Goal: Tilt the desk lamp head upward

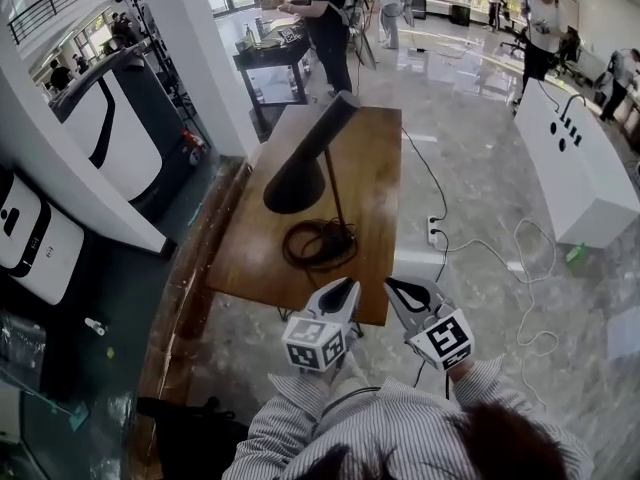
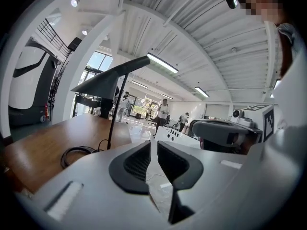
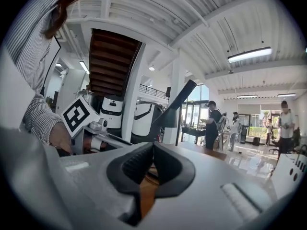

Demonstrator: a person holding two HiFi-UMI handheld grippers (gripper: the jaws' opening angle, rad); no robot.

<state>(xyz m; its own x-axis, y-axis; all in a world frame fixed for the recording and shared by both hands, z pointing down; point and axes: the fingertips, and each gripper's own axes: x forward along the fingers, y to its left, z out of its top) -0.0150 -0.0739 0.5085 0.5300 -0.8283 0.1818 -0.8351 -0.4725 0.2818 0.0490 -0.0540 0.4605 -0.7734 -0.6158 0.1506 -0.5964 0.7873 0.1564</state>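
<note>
Wood, warm brown, makes the table (image 1: 372, 158) that fills the middle of the head view. On it stands the lamp (image 1: 303, 171), black, near the table's middle. Its cone shade (image 2: 108, 80) is tilted: the wide mouth faces down toward the near left, and the narrow end points up and away. A thin stem (image 1: 336, 196) drops from the shade to the tabletop. A black cable (image 1: 318, 244) lies coiled around the stem's foot, between the lamp and the near edge.

Right of the table, a power strip (image 1: 433, 230) sits on the glossy floor (image 1: 470, 138), and a white lead snakes away from it. Farther right is a white cabinet (image 1: 585, 173). White machines (image 1: 95, 128) stand to the left. A dark cart (image 1: 272, 56) is beyond the table's far end, with people (image 1: 328, 23) around and behind it.

Both grippers hover side by side at the table's near edge, held out from striped sleeves (image 1: 400, 438), their tips aimed at the lamp and well apart from it. The left gripper (image 1: 346, 287) has its pads a narrow slit apart, with nothing between them. The right gripper (image 1: 393, 287) has its pads pressed together, empty. Only the cable coil lies between the grippers and the stem.
</note>
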